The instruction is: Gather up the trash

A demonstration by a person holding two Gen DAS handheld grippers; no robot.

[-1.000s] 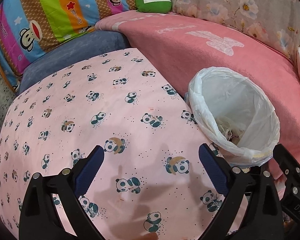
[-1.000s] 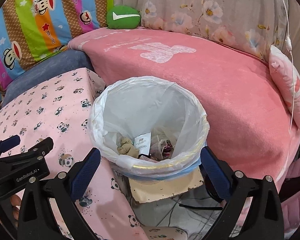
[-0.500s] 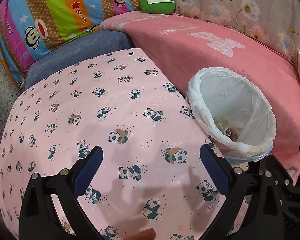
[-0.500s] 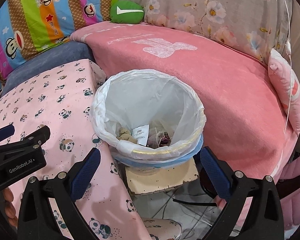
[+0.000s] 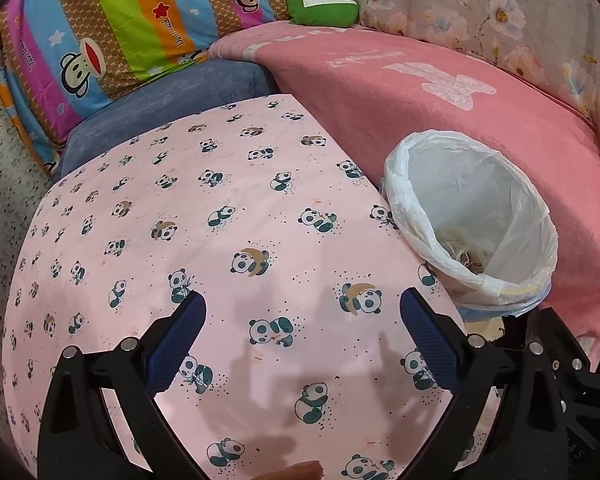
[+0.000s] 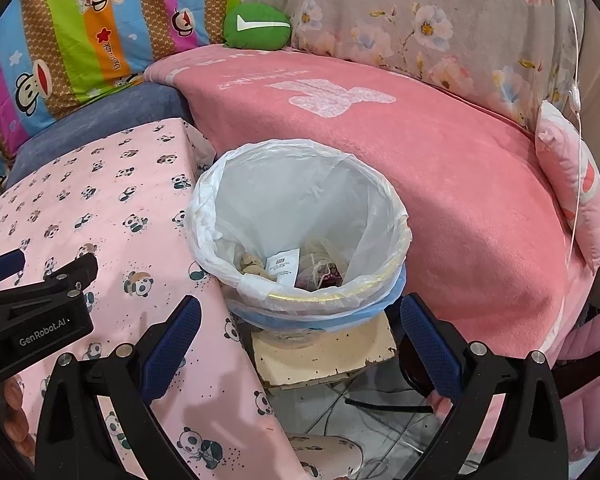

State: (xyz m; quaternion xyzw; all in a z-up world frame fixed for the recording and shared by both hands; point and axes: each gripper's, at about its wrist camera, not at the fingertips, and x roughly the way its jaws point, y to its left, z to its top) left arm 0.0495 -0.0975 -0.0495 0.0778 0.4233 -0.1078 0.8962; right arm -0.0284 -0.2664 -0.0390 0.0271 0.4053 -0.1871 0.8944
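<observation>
light: bright, even | shadows: soft, near jaws | edges: fisheye-bent, dark vignette | focus: seemingly sharp

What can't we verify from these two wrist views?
- Trash bin contents: right wrist view shows a paper slip and crumpled bits; deeper items are hidden by the liner.
- Left wrist view: bin interior mostly hidden by its near rim.
- Board under the bin: its support is hidden.
- Floor: cut off.

A: What lay beneath and ahead of the left gripper?
B: A panda-print pink cloth (image 5: 228,240), bordered beyond by a blue-grey cushion (image 5: 172,96) and a striped cartoon-monkey cover (image 5: 112,28).

A: And ahead of the right gripper?
B: A pink blanket (image 6: 440,168), a floral cover (image 6: 420,12) behind it, a green cushion (image 6: 257,26) between covers.
</observation>
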